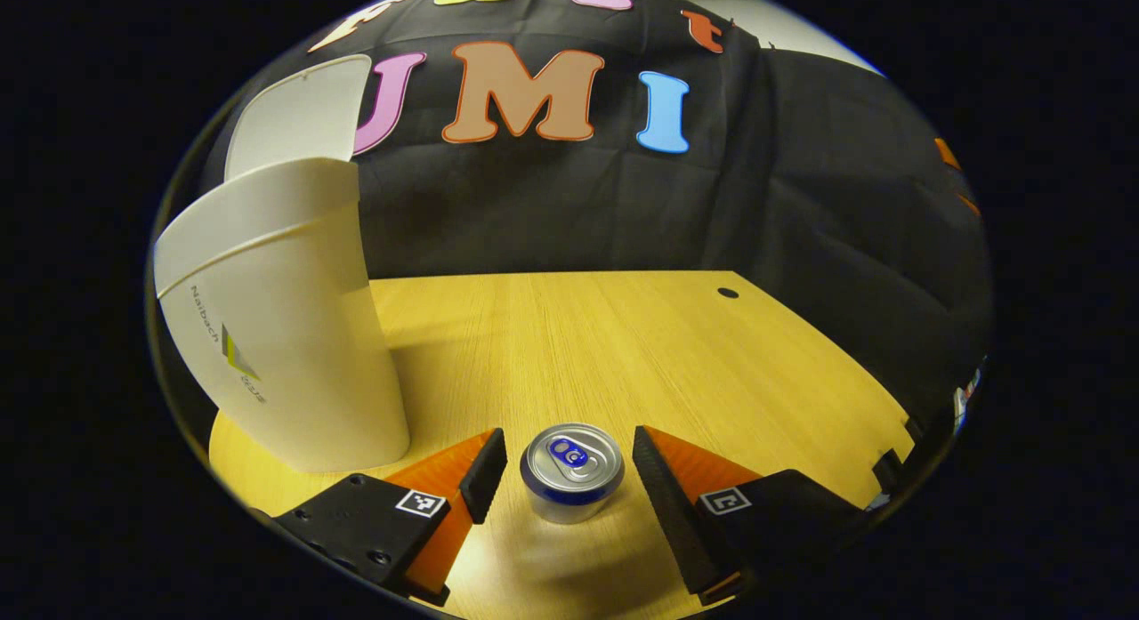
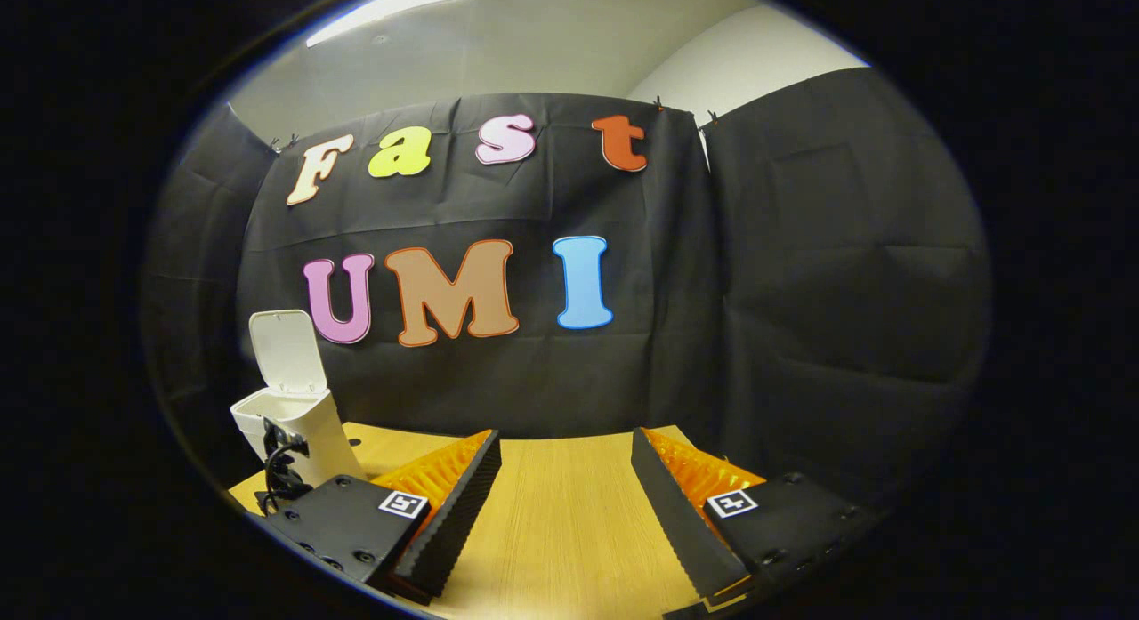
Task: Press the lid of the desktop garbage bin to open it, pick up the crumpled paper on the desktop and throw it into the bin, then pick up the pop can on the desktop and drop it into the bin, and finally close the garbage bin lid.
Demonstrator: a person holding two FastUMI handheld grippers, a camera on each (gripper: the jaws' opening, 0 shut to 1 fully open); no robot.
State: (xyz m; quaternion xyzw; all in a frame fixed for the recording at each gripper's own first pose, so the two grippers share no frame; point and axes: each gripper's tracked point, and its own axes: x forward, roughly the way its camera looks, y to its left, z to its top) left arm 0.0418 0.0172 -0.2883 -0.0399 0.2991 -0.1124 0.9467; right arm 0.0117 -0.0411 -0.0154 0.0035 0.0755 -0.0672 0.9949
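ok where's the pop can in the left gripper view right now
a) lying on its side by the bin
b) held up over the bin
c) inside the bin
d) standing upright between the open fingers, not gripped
d: in the left gripper view the pop can stands upright on the desk, between the left gripper fingers with a gap on each side; the bin stands off to the side with its lid up.

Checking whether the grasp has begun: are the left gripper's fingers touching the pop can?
Apart. The left gripper view shows the pop can upright between the open left gripper, with bare table visible on both sides.
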